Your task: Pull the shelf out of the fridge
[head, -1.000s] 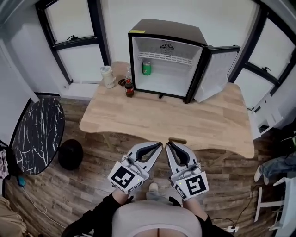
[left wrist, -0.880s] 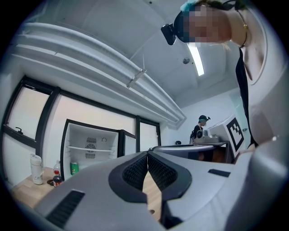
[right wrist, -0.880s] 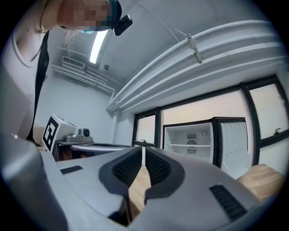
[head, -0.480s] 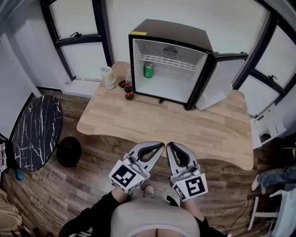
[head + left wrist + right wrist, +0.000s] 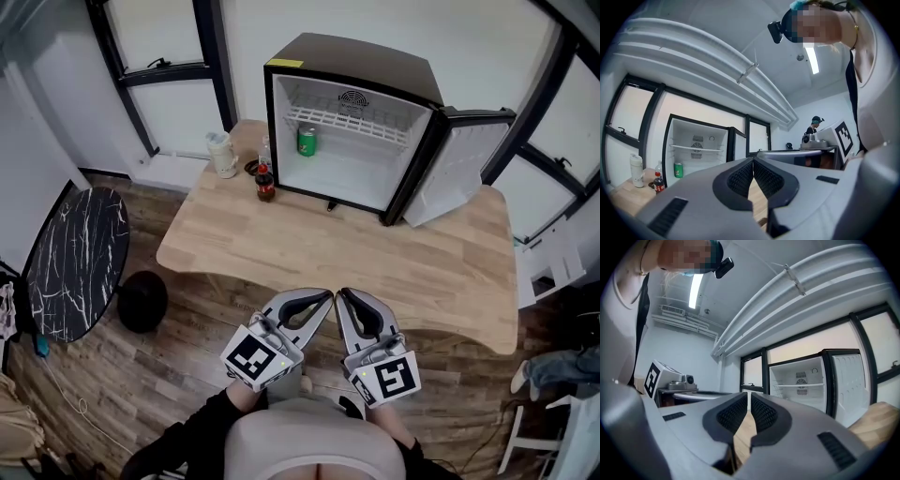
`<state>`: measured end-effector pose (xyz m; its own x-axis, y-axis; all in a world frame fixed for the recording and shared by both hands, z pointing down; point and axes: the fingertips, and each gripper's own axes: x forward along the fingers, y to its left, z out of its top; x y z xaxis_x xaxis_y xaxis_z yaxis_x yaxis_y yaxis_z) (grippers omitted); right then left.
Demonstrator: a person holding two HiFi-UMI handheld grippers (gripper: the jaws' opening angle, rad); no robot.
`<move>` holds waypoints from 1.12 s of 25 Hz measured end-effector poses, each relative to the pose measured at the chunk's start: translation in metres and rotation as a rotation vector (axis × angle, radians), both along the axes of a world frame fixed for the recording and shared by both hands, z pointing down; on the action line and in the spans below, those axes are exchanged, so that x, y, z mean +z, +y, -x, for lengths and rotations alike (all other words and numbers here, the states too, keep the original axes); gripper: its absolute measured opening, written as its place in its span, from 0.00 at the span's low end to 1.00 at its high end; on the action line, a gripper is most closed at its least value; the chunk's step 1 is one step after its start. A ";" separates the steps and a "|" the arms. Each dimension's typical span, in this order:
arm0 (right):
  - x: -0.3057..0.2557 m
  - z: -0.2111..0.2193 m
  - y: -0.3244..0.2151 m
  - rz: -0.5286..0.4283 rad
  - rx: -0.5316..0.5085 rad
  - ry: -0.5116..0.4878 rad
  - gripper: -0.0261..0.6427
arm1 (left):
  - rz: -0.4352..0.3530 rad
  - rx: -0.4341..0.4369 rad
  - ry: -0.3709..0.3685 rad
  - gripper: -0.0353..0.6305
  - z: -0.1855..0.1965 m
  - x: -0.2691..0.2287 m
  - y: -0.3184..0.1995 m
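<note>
Both jaws of your left gripper [image 5: 324,297]: were pressed together, holding nothing.
Your right gripper [image 5: 341,295]: was likewise closed, empty.
Shelf [image 5: 349,120]: sat inside the open fridge [image 5: 375,61], well apart from both.

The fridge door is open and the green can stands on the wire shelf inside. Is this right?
No. The fridge door is open, but the green can stands on the fridge floor, under the wire shelf. The left gripper view shows this.
</note>
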<state>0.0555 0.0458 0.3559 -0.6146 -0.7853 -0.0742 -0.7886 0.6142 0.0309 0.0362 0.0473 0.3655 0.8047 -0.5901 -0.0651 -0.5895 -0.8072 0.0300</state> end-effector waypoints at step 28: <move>0.002 -0.002 -0.250 0.008 0.129 -0.002 0.10 | 0.005 0.114 -0.031 0.06 -0.001 0.002 -0.252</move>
<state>0.0570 -0.2045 0.3579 -0.5086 -0.8583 -0.0683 -0.8609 0.5082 0.0248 0.0369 -0.2052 0.3676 0.8683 -0.4947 -0.0369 -0.4944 -0.8690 0.0172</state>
